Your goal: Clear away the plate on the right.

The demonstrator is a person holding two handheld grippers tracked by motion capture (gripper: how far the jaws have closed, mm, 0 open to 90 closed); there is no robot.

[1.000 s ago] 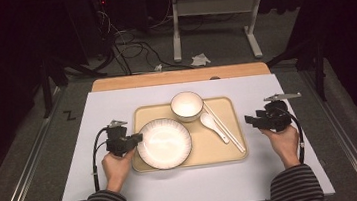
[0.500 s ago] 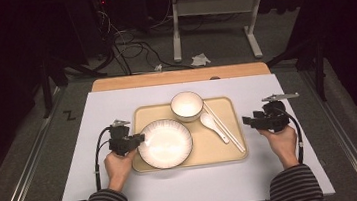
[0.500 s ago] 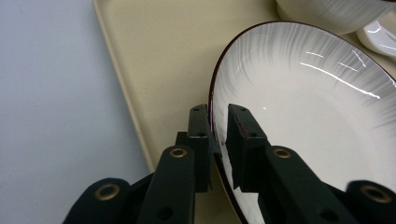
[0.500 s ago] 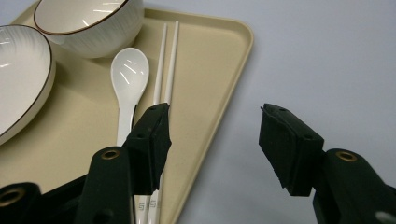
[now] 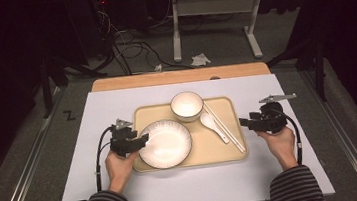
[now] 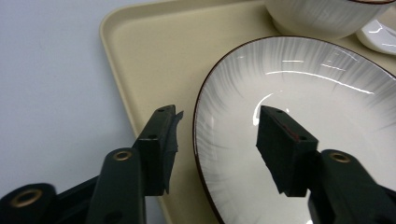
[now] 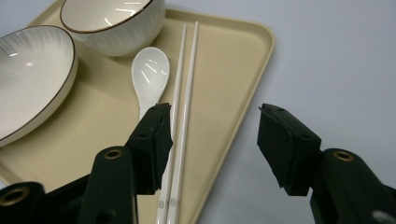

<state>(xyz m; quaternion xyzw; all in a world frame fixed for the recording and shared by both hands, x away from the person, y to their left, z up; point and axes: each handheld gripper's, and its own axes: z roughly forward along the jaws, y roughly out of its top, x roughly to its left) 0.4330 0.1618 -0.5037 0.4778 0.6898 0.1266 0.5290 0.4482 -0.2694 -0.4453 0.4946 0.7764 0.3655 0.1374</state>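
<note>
The left gripper (image 5: 138, 141) has just been opening; its jaws now stand apart astride the near-left rim of the plate (image 6: 299, 121), one outside over the tray (image 5: 225, 106), one over the plate's inside, neither pad pressing; a second ago they sat closed at that rim. The plate rests flat on the tray, in front of the bowl (image 5: 187, 105), so I judge it just released and set in place. The right gripper (image 5: 243, 122) waits open beside the tray's right edge, near the chopsticks (image 7: 180, 112) and spoon (image 7: 149, 74).
</note>
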